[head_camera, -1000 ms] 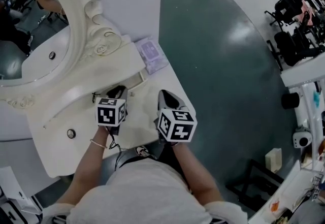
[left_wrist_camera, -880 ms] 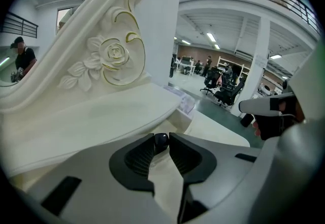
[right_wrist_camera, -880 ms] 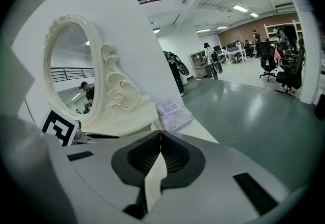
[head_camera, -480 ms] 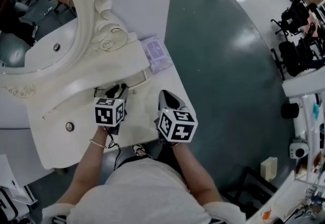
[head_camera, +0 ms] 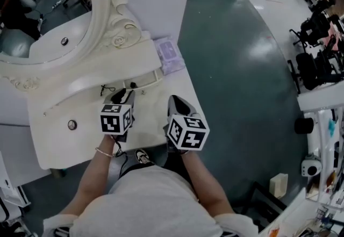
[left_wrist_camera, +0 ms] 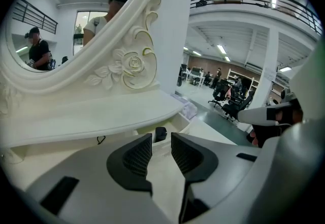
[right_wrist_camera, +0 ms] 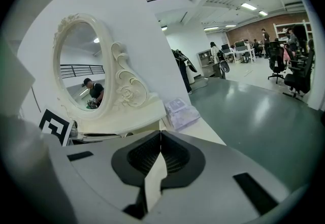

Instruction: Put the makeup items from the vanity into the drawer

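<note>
The left gripper has just been opening: its jaws stand apart with nothing between them, aimed at the drawer. The right gripper has its jaws pressed together on nothing and hangs near the front edge of the vanity.

The task looks partly done. The vanity top is nearly bare. The largest thing left on it is a pale purple packet at the right end, beside the mirror's carved frame; it probably counts as a makeup item yet to be moved. A thin black loop lies on the top near the left gripper; what it is cannot be told.

The drawer, under the shelf, stands pulled partly out. A small dark item shows inside it, just beyond the left gripper's tips. The rest of the drawer's inside is hidden.
</note>
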`<state>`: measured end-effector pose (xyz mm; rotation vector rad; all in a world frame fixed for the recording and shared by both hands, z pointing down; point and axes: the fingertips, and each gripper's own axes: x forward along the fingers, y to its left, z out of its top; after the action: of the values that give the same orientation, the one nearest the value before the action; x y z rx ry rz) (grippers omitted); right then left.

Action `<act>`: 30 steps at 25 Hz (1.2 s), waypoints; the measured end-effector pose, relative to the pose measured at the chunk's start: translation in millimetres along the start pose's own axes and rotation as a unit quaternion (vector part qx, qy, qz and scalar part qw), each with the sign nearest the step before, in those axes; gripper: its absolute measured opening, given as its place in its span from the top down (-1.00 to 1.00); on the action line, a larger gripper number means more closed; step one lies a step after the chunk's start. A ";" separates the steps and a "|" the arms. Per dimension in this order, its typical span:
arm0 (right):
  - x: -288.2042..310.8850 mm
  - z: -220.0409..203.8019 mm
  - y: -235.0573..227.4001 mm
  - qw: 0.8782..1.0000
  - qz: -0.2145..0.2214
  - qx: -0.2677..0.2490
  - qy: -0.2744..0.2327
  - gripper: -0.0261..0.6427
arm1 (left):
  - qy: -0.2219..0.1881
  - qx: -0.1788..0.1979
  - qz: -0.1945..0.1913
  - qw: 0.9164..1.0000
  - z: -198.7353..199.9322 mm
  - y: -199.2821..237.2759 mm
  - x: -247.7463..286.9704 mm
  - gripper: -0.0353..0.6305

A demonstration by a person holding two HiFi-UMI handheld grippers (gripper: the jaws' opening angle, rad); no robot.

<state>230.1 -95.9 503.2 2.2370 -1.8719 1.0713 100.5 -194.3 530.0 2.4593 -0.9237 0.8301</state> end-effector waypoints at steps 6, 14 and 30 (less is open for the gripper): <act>-0.1 -6.4 19.8 0.999 0.028 -0.024 0.010 0.87 | -0.020 -0.034 0.035 0.999 -8.9 19.8 -24.1 0.54; 4.5 -18.8 70.4 0.993 0.086 -0.071 0.029 0.87 | -0.054 -0.088 0.091 0.990 -28.3 55.3 -72.0 0.55; 17.4 -59.2 183.9 0.956 0.226 -0.161 0.092 0.87 | -0.090 -0.184 0.242 0.948 -86.9 117.8 -178.3 0.76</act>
<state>41.0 -135.1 485.5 1.5230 -2.3294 0.8901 -123.3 -149.2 497.0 2.0290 -1.6279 0.5131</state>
